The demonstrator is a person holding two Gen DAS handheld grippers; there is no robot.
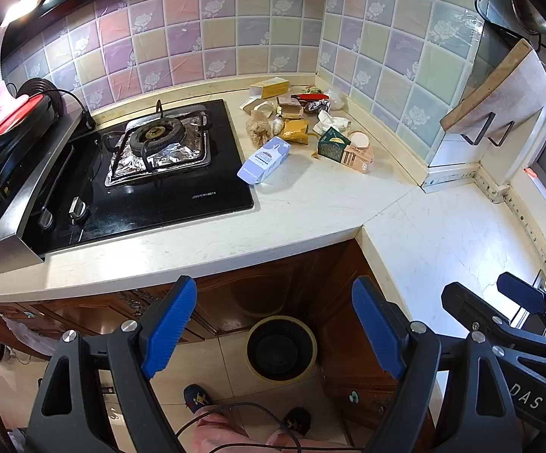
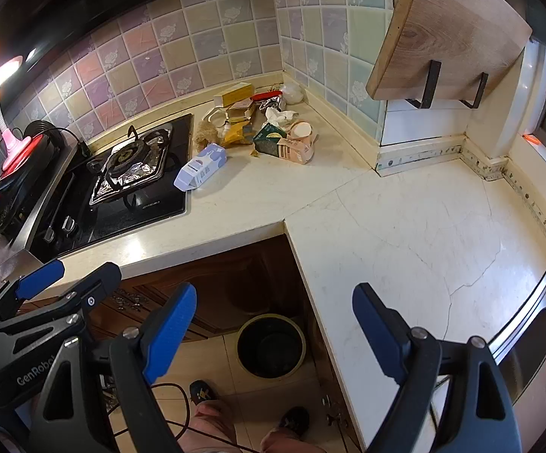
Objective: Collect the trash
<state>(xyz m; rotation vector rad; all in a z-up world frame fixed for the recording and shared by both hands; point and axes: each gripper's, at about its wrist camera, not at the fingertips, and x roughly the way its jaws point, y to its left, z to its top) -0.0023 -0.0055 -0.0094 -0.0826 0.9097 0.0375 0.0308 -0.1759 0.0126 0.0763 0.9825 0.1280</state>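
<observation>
Left wrist: both your grippers, left gripper (image 1: 275,334) and right gripper (image 2: 275,334), gape empty; nothing collected yet, reach the trash pile (image 1: 303,124) first.

The print on the pale blue carton (image 1: 264,160) is too small to read, and the heaped trash (image 2: 261,120) in the table's corner overlaps so much that several pieces cannot be told apart. The bin (image 1: 280,348) on the floor is dark inside; its contents cannot be made out. The person shows only as knees and two shoes (image 2: 202,392), cut off by the lower edge. The sink (image 2: 537,324) runs out at the right edge. The lamp (image 1: 20,7) glares white, hiding its head.
</observation>
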